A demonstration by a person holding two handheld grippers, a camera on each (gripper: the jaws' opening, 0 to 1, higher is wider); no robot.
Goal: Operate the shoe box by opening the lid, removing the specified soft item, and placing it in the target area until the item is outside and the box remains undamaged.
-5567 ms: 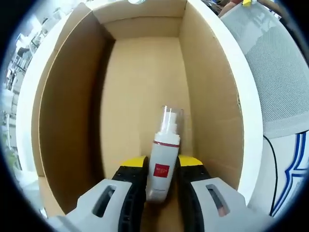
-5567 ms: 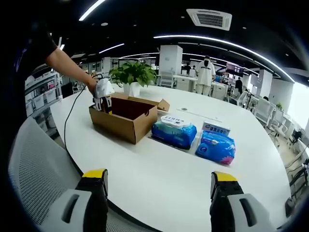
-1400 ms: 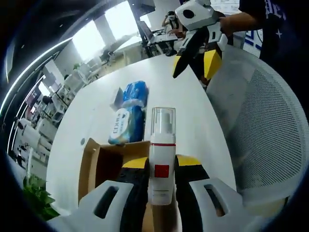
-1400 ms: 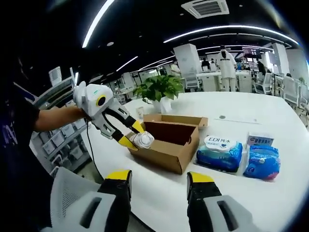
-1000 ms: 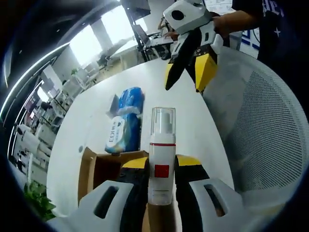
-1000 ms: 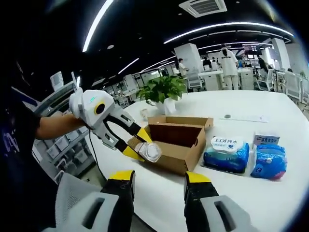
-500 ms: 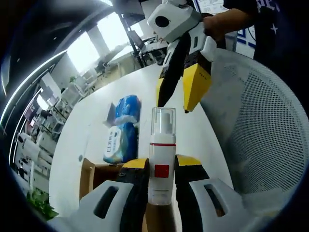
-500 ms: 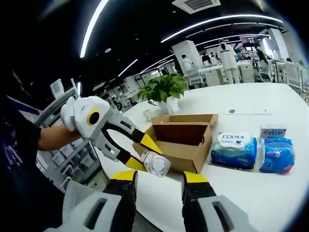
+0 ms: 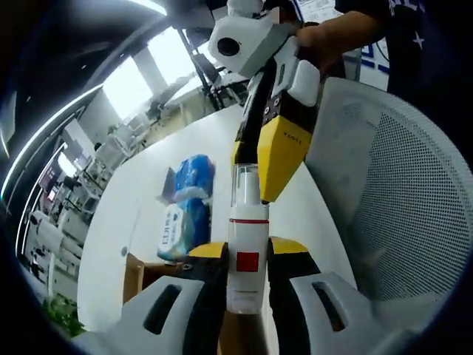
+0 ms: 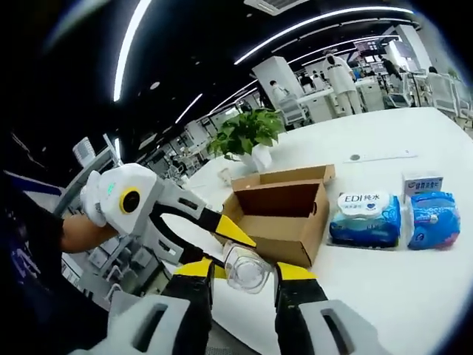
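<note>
Left gripper view: bottle [image 9: 247, 248] cap-forward along fingers [image 9: 209, 260].

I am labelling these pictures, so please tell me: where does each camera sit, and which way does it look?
Left gripper view: rides the left claw, looking along the held bottle at the right claw; a hand shows.
Right gripper view: rides the right claw, facing the table; a forearm shows.
Shared: bottle, cardboard box, wipe packs.
</note>
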